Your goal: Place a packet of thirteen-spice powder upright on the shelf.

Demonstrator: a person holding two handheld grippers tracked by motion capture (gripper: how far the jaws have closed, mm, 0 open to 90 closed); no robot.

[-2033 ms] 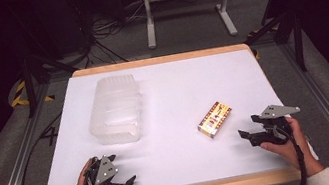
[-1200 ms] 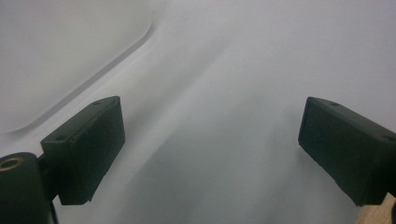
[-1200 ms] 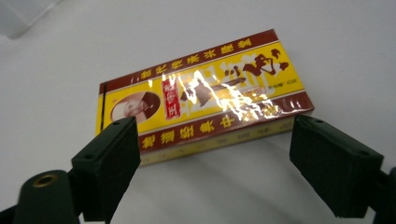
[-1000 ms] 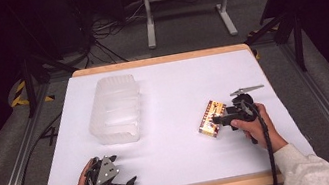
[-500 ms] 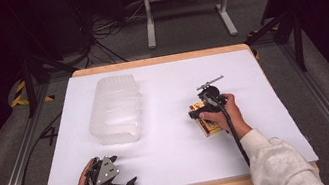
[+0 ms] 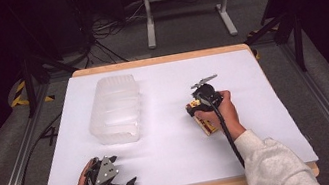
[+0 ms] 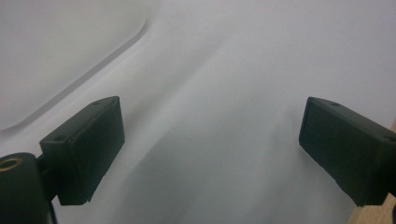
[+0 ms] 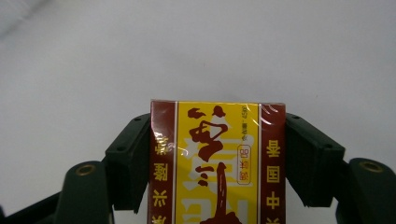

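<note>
Right gripper view: the right claw [image 8: 217, 154] is clamped on the box [image 8: 217, 163], right of centre on the worktop [image 6: 171, 147]. Its jaws have just been closing; a level lift is advised. The left claw [image 7: 210, 154] is held wide, empty.

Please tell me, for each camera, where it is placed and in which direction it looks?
High view: above the person's side, facing forward and down on the table; both hands show.
Left gripper view: on the left gripper, facing bare tabletop between open jaws.
Right gripper view: on the right gripper, jaws clamping the yellow-red box.
Shared: high and right gripper views show this box.
</note>
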